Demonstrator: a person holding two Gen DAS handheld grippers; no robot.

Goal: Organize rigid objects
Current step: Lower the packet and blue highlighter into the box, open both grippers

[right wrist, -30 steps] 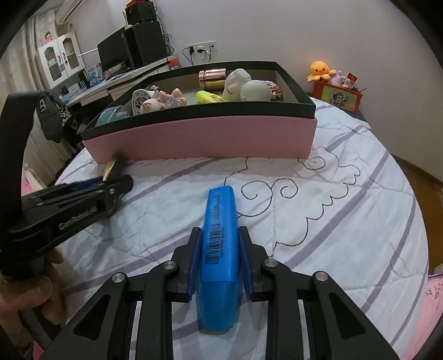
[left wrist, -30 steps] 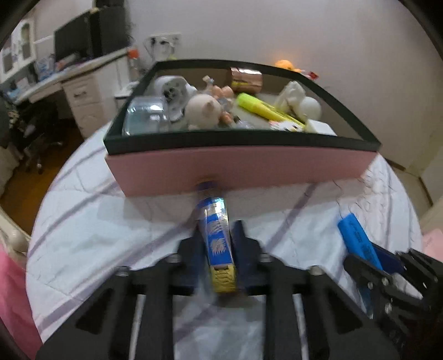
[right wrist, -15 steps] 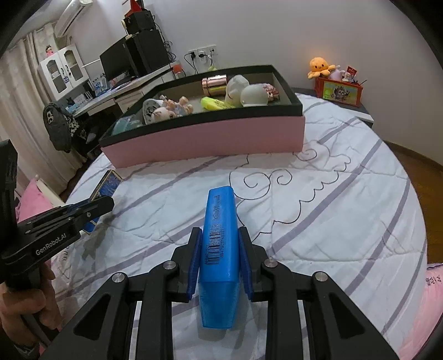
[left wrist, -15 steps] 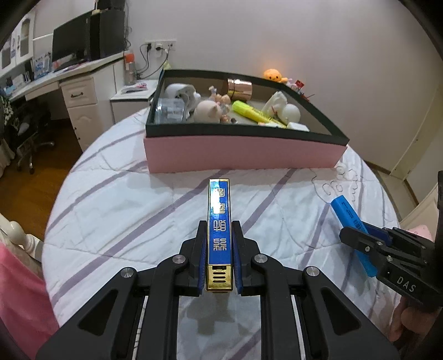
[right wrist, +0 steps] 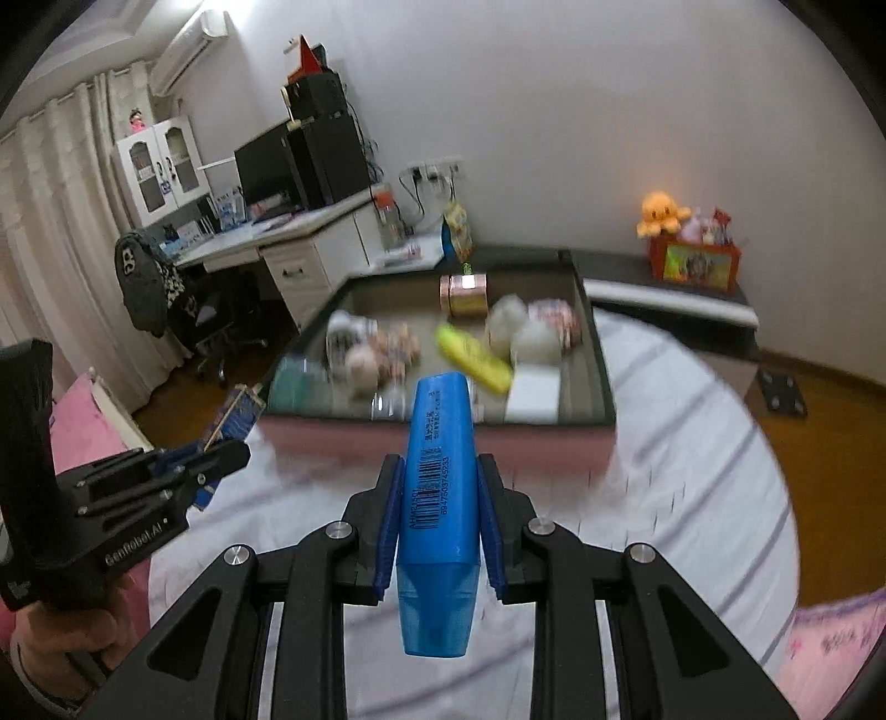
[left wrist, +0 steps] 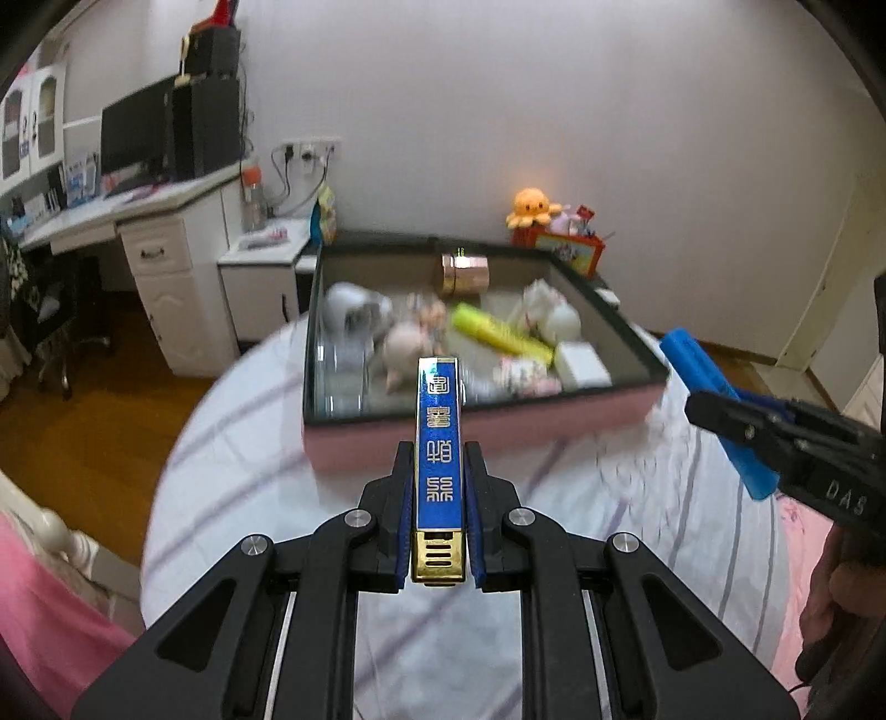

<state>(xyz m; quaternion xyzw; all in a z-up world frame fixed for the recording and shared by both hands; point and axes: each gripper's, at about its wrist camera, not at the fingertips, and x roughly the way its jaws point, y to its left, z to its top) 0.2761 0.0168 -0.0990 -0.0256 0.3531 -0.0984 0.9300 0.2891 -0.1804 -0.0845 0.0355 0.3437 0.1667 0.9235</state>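
fingers (left wrist: 400, 501) of my left gripper (left wrist: 440, 498) clamp the slim blue box (left wrist: 439, 443), right gripper (right wrist: 437, 498) pinches the blue highlighter (right wrist: 440, 487); both light, stiff, slick, gripped mid-body, short of the pink tray (left wrist: 498, 429).

1. We are in a home bedroom: a bed (left wrist: 554, 637) with a white, purple-striped quilt fills the foreground.
2. We see a white desk (right wrist: 310, 243) with a monitor (right wrist: 271, 166), curtains (right wrist: 50, 183) and a wall air conditioner (right wrist: 188, 44).
3. We spot an orange plush octopus (right wrist: 662, 210).
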